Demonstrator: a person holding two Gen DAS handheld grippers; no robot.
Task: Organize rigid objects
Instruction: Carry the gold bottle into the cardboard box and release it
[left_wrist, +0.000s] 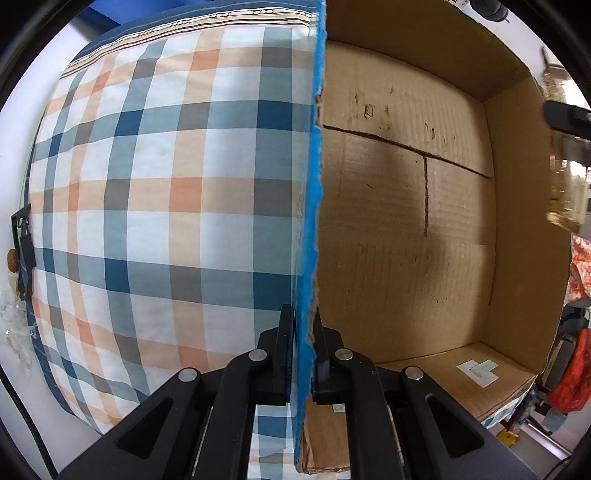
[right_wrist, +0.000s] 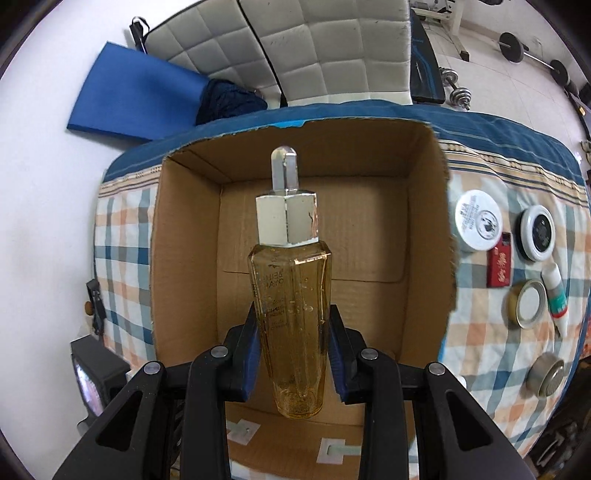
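right gripper (right_wrist: 293, 347) clamped on amber bottle (right_wrist: 291, 325), cap pointing away, held over open cardboard box (right_wrist: 424, 266) | left gripper (left_wrist: 303, 354) pinched on box's blue-edged wall (left_wrist: 312, 221) | box floor bare | jars (right_wrist: 476, 219) and tube (right_wrist: 556, 295) lie right of box on plaid cloth (right_wrist: 484, 332)

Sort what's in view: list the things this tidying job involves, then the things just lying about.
Part of the job:
- amber bottle in the right gripper
- cardboard box, its wall clamped by the left gripper
- white jar, black jar, red case, tube beside the box

Lying about:
- blue mat
- dumbbells
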